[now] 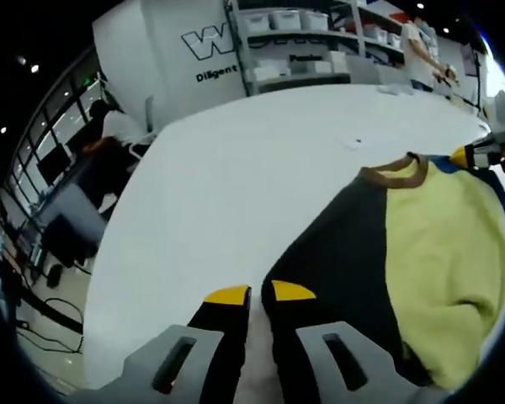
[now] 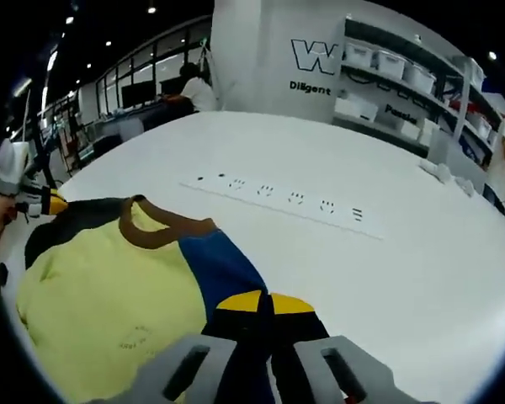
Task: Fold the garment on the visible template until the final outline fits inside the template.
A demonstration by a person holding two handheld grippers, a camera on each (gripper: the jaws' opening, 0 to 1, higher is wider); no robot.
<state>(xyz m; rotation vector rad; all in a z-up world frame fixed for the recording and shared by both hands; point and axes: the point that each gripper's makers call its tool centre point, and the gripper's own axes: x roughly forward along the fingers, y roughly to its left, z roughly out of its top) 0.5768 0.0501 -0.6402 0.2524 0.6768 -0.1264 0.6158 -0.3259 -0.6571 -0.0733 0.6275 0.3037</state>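
Yellow sweatshirt w/ brown collar, black and blue sleeves (image 1: pixel 429 252), flat on white bench (image 1: pixel 236 185), between left gripper (image 1: pixel 261 293) and right gripper (image 2: pixel 263 301), each pinched shut on opposite sleeve edges.

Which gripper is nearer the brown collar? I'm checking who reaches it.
Hard to call; perhaps left. Left gripper pinches the dark sleeve, right gripper the blue sleeve, either side of the brown collar.

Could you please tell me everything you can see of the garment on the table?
The garment is a soft, knit-looking top with a pale yellow front, a brown collar, one dark grey or black sleeve side and one blue. It lies flat, front up, on the white table. The left gripper meets its dark edge; the right gripper is closed on its blue sleeve.
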